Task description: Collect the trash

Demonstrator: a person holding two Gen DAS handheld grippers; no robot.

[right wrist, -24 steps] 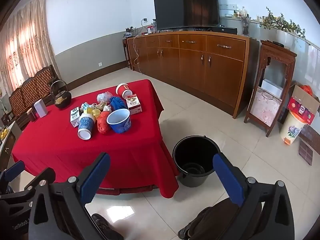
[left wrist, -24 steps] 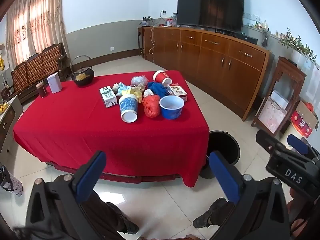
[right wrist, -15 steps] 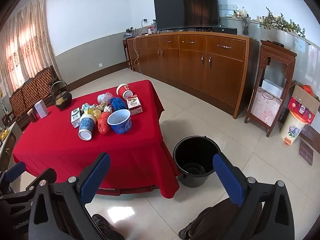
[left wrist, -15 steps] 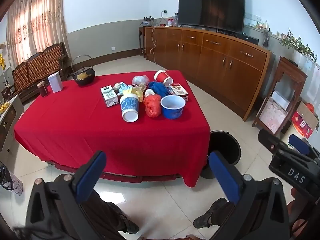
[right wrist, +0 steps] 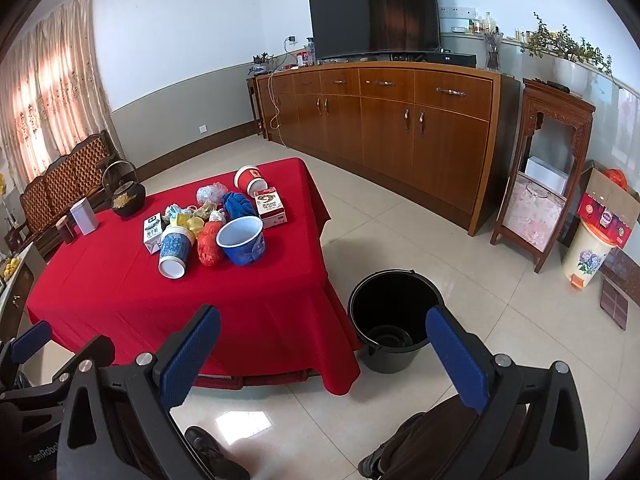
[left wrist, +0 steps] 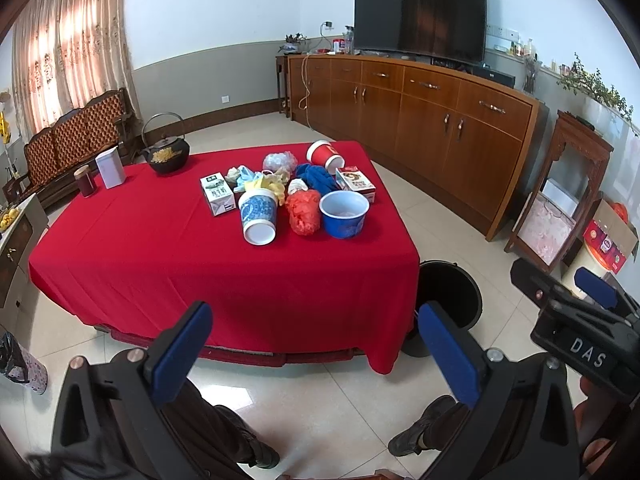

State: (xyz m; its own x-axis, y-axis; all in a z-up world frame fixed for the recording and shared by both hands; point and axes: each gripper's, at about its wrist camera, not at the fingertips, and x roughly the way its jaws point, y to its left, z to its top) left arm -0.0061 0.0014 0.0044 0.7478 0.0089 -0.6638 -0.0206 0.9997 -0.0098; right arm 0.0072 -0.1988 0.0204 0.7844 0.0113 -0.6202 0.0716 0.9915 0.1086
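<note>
A pile of trash lies on the red-clothed table (left wrist: 168,256): a blue bowl (left wrist: 344,213), a blue-patterned cup (left wrist: 258,216) on its side, a crumpled red bag (left wrist: 304,212), a milk carton (left wrist: 217,193), a red cup (left wrist: 324,156), a snack box (left wrist: 355,184), blue cloth (left wrist: 316,176). The same pile shows in the right wrist view, with the blue bowl (right wrist: 241,240). A black bucket (right wrist: 394,324) stands on the floor at the table's right corner; it also shows in the left wrist view (left wrist: 452,296). My left gripper (left wrist: 316,340) and right gripper (right wrist: 320,344) are open, empty, well short of the table.
A black kettle (left wrist: 167,154), a white tin (left wrist: 111,168) and a dark jar (left wrist: 85,181) stand at the table's far left. A long wooden cabinet (right wrist: 400,120) with a TV lines the back wall. A wooden stand (right wrist: 540,176) and a floral bin (right wrist: 588,252) are at right.
Both views have shifted only slightly, with the table a touch closer. Both grippers stay open and empty.
</note>
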